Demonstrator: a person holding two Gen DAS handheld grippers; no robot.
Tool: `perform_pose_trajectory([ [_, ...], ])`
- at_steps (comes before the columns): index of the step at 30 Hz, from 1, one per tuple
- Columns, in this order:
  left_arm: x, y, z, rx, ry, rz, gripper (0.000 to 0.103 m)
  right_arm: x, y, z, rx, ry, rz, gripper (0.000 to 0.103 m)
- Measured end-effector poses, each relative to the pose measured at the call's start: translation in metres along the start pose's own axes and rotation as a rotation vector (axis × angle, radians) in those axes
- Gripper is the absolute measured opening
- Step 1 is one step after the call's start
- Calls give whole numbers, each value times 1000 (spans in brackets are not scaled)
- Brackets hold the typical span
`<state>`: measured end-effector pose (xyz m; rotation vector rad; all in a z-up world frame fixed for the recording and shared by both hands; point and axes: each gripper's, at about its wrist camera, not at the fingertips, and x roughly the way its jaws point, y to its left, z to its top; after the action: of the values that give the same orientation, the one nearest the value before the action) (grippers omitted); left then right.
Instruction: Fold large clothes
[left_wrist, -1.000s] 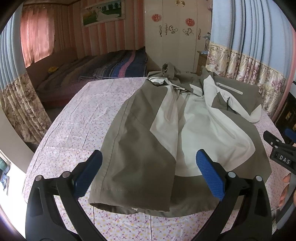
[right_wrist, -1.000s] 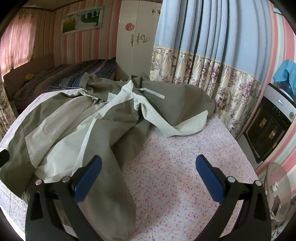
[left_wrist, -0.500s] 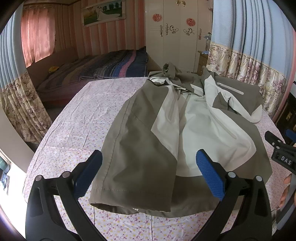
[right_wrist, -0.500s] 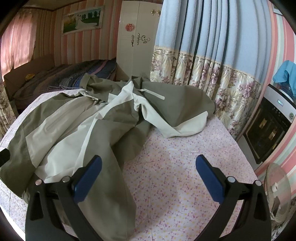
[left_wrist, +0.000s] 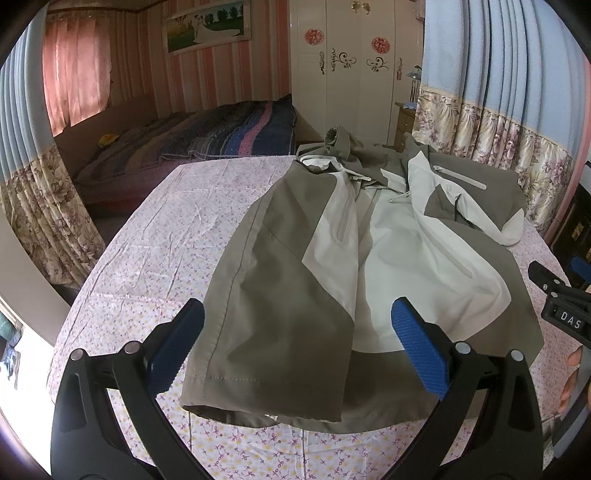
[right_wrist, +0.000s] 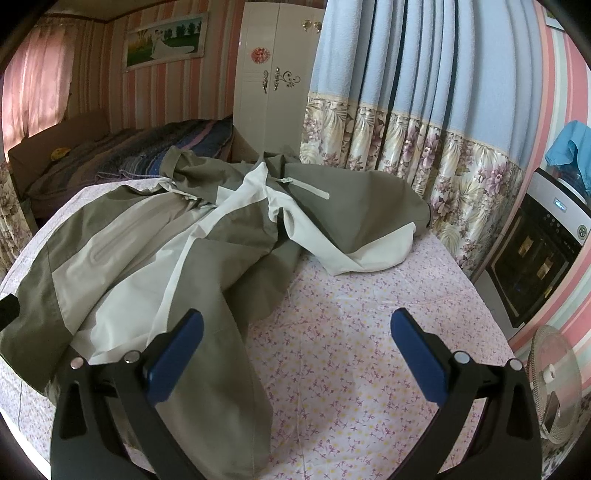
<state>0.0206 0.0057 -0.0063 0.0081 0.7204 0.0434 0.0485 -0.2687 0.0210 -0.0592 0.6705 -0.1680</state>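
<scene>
An olive and cream jacket (left_wrist: 332, 258) lies spread on a table with a pink floral cloth (left_wrist: 155, 243). It also shows in the right wrist view (right_wrist: 155, 251), with one sleeve (right_wrist: 354, 221) flung out to the right. My left gripper (left_wrist: 295, 343) is open and empty, above the jacket's near hem. My right gripper (right_wrist: 295, 350) is open and empty, over the cloth at the jacket's right side. The right gripper's body shows at the right edge of the left wrist view (left_wrist: 561, 306).
A bed (left_wrist: 192, 147) with a striped blanket stands behind the table. A white wardrobe (left_wrist: 354, 66) and blue floral curtains (right_wrist: 406, 110) line the back. An oven-like appliance (right_wrist: 535, 251) and a fan (right_wrist: 550, 376) stand to the right.
Both grippers stay open and almost still. The view shifts only slightly; the jacket has not moved.
</scene>
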Motion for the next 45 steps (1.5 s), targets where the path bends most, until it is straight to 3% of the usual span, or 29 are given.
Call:
perform_pose_trajectory([
  [19,-1,-1,1,7,3,8,100,1,1,0,-1,1,8,101],
  [26,-9,4,16,49,-69,-7,100,-3,1,21,-43,-30,54,101],
  [28,-6,7,26,45,-72,-35,100,-2,-3,28,-55,-54,67,101],
  [32,5,6,44,64,-78,-37,100,8,-10,38,-99,-62,174,101],
  [35,28,-3,65,166,12,-71,100,22,-12,47,-130,-27,150,101],
  [39,48,-14,96,263,6,-87,100,36,-30,61,-90,-55,185,101],
  [45,102,-20,151,316,32,-141,100,79,-54,74,-3,28,158,101],
])
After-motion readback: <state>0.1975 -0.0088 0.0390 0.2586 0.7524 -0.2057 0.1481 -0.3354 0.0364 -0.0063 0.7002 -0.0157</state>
